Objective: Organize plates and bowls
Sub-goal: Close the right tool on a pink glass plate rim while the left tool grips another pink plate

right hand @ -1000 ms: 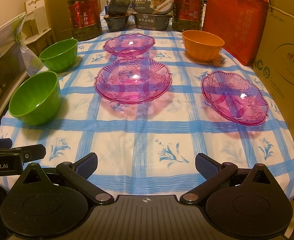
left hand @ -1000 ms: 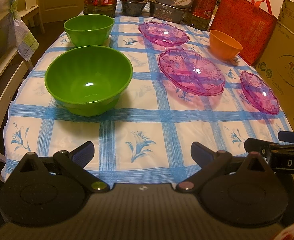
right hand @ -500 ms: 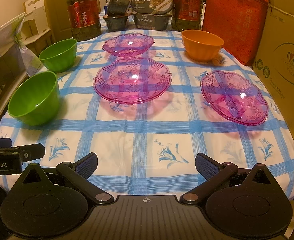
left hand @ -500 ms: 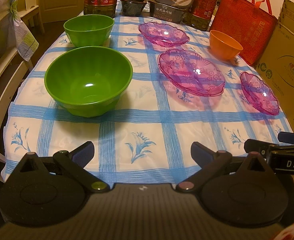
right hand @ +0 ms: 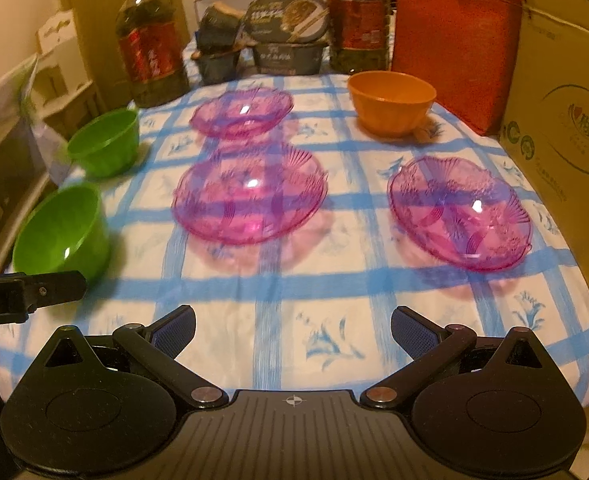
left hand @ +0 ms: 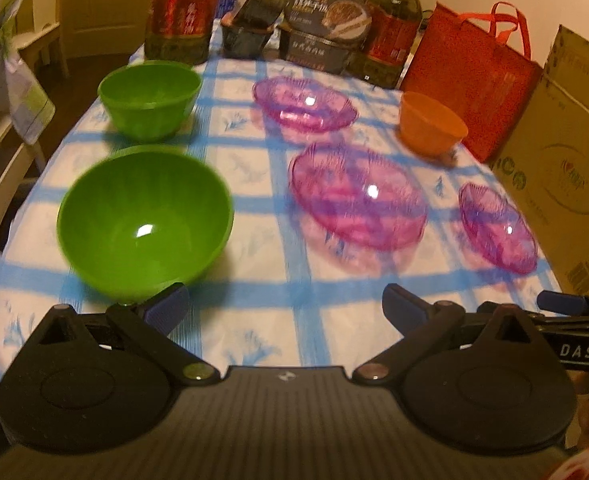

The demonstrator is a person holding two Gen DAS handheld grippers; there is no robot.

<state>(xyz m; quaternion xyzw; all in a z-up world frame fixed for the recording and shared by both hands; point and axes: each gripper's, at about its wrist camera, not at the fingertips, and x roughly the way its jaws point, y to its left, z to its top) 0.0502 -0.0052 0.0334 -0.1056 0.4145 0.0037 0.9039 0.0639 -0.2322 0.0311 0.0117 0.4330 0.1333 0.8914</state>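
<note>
Two grippers hung spread and empty; my left gripper (left hand: 285, 309) sat nearest the big round green plastic bowl (left hand: 144, 220) at eleven o'clock, my right gripper (right hand: 293, 330) farther off.

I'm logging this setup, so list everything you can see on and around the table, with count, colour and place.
Green bowls: 2, green, table's left side, near one and far one.
Orange bowl: 1, orange, far right.
Pink plates: 3, clear pink, one centre, one behind it, one near right.
Tablecloth: 1, white with blue checks, covering the table.
Oil bottles: 2, red labels, far edge, left and right.
Food boxes: several, dark, between the bottles.
Red bag: 1, far right.
Cardboard box: 1, brown, right edge.
Left gripper: open, empty.
Right gripper: open, empty.
</note>
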